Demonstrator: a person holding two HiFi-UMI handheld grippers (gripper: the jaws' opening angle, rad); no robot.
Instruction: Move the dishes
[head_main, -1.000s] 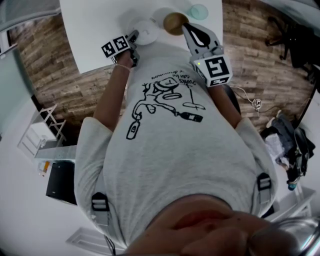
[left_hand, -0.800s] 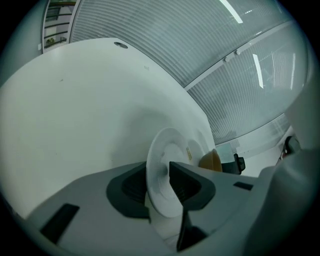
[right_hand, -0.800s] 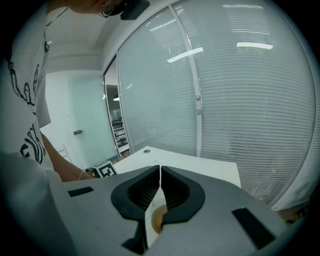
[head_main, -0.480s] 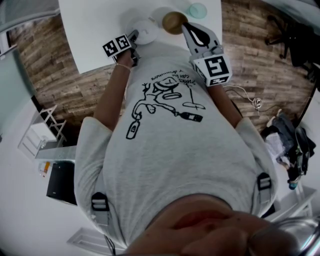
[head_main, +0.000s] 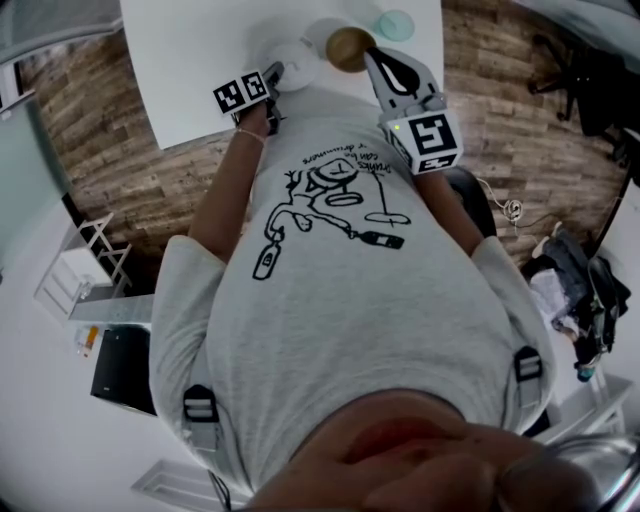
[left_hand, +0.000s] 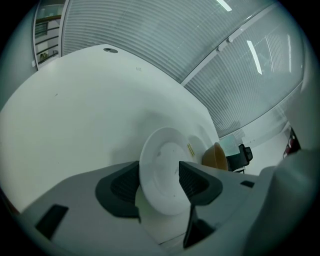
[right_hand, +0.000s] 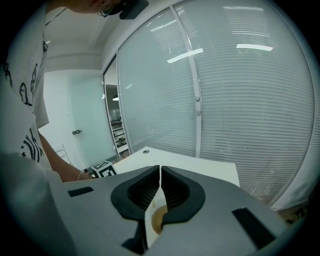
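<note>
One illegible yellow sticker (left_hand: 190, 148) — rear plate (left_hand: 201, 138)

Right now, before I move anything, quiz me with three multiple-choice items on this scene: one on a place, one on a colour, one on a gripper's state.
1. Where is the brown bowl?
A. On the white table, by the tip of the right gripper.
B. On a chair.
C. On a shelf.

2. What colour is the dish between the jaws of the left gripper?
A. Brown.
B. White.
C. Red.

3. How do the right gripper's jaws stand?
A. Wide apart.
B. Clamped on a plate.
C. Together, nothing between them.

Answers:
1 A: the head view shows the bowl on the table just off that gripper's tip.
2 B: the left gripper view shows a white plate between the jaws, which have just been opening.
3 C: the right gripper view shows the pads meeting with no dish between them.
</note>
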